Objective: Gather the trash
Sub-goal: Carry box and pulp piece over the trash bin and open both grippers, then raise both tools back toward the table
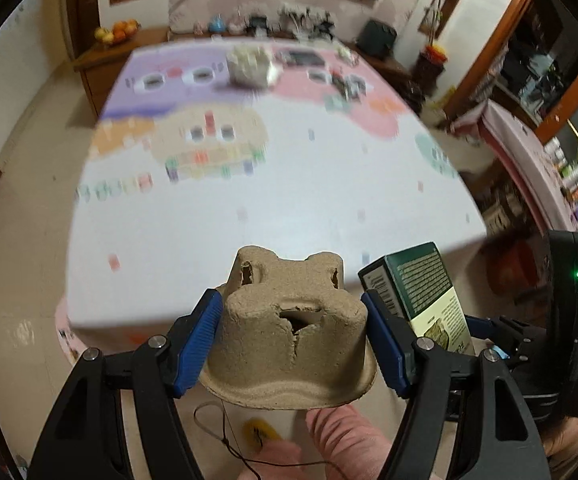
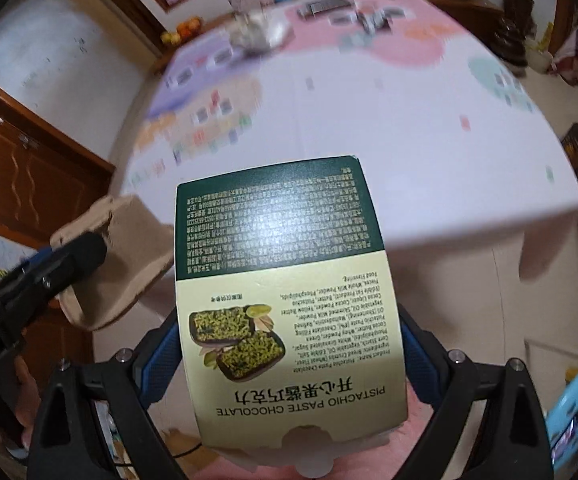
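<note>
My left gripper point(image 1: 293, 332) is shut on a brown paper-pulp cup tray point(image 1: 289, 344), its blue pads pressing both sides, held clear of the table's near edge. The same pulp tray point(image 2: 121, 256) shows at the left of the right wrist view with the left gripper's black finger across it. My right gripper point(image 2: 289, 344) is shut on a green and cream pistachio chocolate box point(image 2: 285, 280), which fills the view's centre. That box point(image 1: 421, 288) also appears just right of the pulp tray in the left wrist view. Both grippers point steeply down.
A table with a pastel patterned cloth point(image 1: 289, 184) stretches ahead, blurred. A crumpled white bag point(image 1: 249, 66) and small items point(image 1: 341, 84) lie at its far end. A wooden cabinet point(image 2: 29, 184) stands left. A pink sleeve point(image 1: 341, 440) shows below.
</note>
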`<state>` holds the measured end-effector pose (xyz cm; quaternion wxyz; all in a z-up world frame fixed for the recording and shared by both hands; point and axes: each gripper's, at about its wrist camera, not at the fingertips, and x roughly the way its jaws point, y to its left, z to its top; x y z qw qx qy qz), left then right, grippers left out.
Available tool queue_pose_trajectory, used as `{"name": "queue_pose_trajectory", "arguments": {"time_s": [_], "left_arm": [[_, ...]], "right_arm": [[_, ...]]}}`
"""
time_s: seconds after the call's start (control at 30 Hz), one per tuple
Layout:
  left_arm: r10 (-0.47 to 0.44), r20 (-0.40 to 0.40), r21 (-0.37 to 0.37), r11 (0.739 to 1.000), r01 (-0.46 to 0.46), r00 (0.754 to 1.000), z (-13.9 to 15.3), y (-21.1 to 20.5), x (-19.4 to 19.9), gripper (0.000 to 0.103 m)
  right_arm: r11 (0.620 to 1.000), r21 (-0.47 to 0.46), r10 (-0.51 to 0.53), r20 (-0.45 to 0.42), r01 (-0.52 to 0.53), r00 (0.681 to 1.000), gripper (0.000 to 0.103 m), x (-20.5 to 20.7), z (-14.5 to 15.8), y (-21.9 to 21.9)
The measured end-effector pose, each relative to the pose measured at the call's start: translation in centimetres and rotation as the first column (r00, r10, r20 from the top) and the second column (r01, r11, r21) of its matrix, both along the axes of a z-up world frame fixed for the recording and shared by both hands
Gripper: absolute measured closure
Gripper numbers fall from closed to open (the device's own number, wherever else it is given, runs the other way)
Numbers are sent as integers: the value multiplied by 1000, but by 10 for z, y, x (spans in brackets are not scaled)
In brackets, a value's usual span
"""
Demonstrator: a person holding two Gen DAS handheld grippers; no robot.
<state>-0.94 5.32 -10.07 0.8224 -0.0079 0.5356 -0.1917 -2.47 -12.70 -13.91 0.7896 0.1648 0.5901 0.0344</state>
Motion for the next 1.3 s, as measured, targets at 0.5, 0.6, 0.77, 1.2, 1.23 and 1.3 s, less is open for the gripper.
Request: {"name": "queue_pose_trajectory", "arguments": {"time_s": [0.5, 0.6, 0.77, 1.2, 1.23, 1.3], "left_arm": [[-27, -229, 123, 991, 56, 973, -221, -33, -37, 33], [-15, -238, 138, 989, 49, 971, -270, -40, -31, 33], [16, -250, 138, 990, 20, 968, -339, -50, -17, 32], [82, -226, 127, 990, -55, 971, -386, -36, -2, 1], [89, -226, 131, 990, -60, 970, -385, -34, -3, 1], [101, -227, 134, 988, -71, 969, -382, -31, -4, 1]], "right_arm": [[993, -17, -114, -342, 115, 933, 8, -65, -211, -22], [990, -32, -137, -380, 135, 915, 8, -60, -269, -31], [986, -15, -159, -400, 167, 902, 7, -47, -341, -34], [974, 151, -102, -377, 170, 920, 5, -17, -420, -23], [975, 149, -99, -372, 165, 923, 5, -17, -420, -22], [977, 148, -93, -363, 156, 927, 5, -17, -419, -19]]}}
